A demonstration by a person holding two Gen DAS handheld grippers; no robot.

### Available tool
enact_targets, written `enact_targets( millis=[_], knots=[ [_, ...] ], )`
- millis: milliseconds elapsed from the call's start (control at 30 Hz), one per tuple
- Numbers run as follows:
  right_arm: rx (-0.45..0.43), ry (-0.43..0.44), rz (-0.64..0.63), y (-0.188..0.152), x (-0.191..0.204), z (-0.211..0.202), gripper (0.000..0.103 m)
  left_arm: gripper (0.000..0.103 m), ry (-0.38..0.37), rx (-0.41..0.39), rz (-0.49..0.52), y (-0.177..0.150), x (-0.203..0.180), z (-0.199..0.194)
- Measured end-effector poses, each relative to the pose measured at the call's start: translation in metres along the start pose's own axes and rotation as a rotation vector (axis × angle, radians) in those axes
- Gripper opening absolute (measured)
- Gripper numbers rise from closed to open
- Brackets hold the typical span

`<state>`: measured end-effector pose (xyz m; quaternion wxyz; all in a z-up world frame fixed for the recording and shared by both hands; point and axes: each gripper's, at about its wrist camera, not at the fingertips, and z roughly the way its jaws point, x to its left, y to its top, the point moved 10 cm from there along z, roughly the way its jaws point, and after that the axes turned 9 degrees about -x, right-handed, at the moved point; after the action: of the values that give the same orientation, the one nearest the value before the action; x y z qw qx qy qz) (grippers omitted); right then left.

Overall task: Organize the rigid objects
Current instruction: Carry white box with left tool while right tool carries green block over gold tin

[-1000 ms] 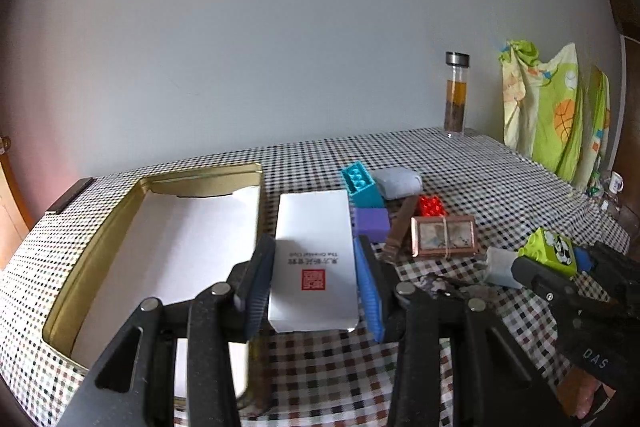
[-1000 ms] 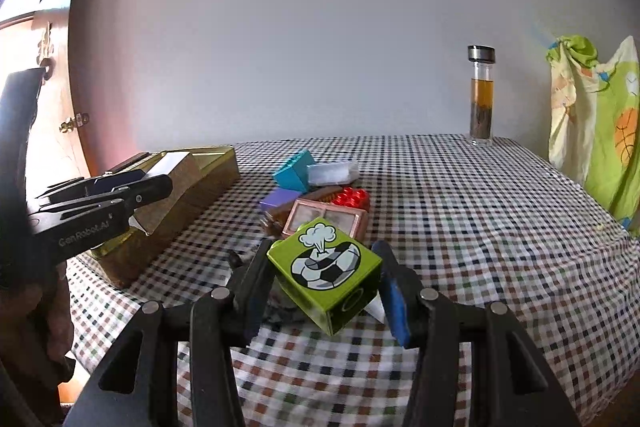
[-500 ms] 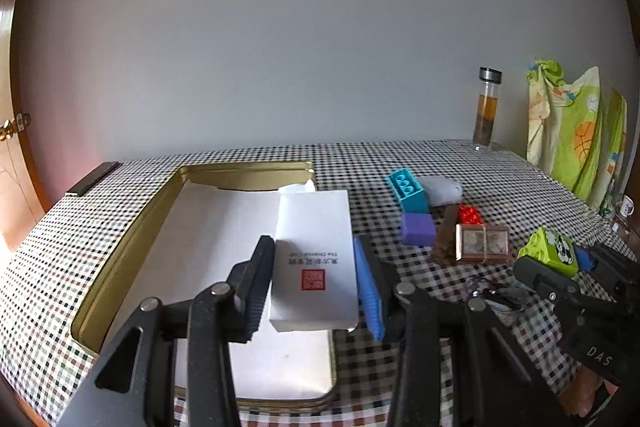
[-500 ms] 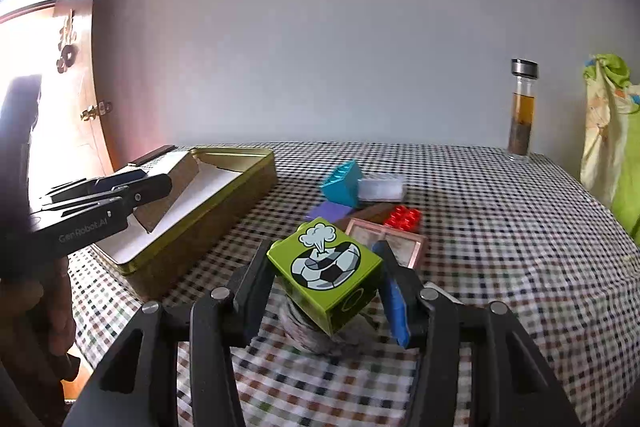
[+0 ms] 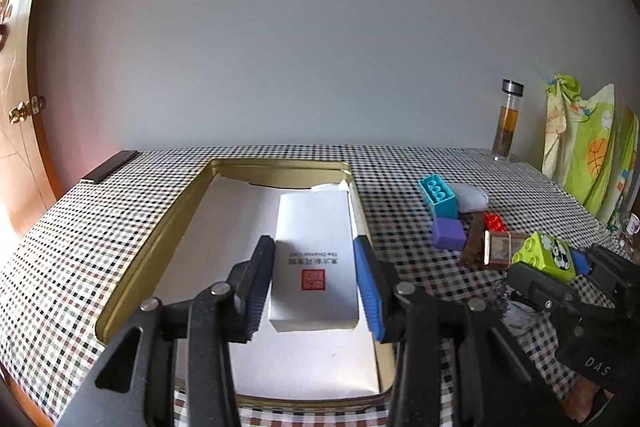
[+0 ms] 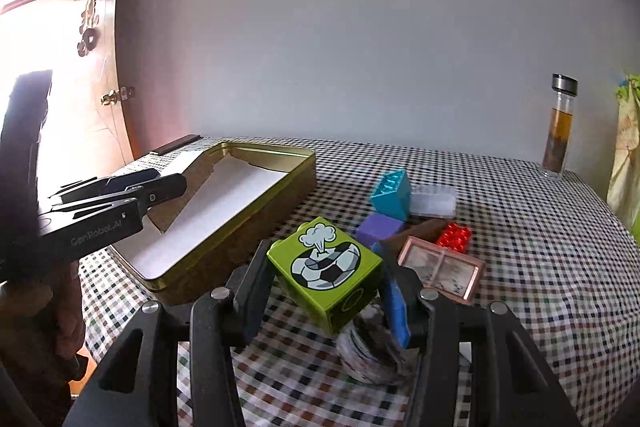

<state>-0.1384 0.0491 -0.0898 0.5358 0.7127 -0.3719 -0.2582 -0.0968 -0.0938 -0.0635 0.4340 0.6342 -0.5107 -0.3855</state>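
Observation:
My left gripper (image 5: 314, 285) is shut on a white box (image 5: 314, 259) with a red stamp and holds it over the right side of the gold tin (image 5: 160, 223), which is lined with white paper. My right gripper (image 6: 326, 287) is shut on a green block (image 6: 326, 273) with a football picture and holds it above the table, right of the gold tin (image 6: 248, 211). The green block also shows in the left wrist view (image 5: 546, 257). The left gripper shows in the right wrist view (image 6: 120, 205) over the tin.
On the checked cloth right of the tin lie a teal brick (image 5: 438, 193), a purple block (image 5: 449, 233), a red brick (image 5: 495, 222), a pink framed tile (image 6: 440, 273) and a white case (image 6: 434, 201). A glass bottle (image 5: 507, 121) stands at the back right. A crumpled item (image 6: 368, 347) lies under the right gripper.
My left gripper carried the white box leftward from beside the tin to over its right side. My right gripper, still holding the green block, moved left toward the tin.

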Motion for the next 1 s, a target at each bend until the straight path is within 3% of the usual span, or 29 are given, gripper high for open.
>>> enact_targets(
  millis=[467, 1000],
  knots=[
    [-0.021, 0.036, -0.009, 0.004, 0.023, 0.019, 0.052, 0.04, 0.067, -0.017, -0.015, -0.004, 0.028, 0.001],
    [-0.058, 0.073, 0.011, 0.01, 0.038, 0.027, 0.052, 0.04, 0.094, -0.04, -0.054, -0.007, 0.049, 0.0]
  ],
)
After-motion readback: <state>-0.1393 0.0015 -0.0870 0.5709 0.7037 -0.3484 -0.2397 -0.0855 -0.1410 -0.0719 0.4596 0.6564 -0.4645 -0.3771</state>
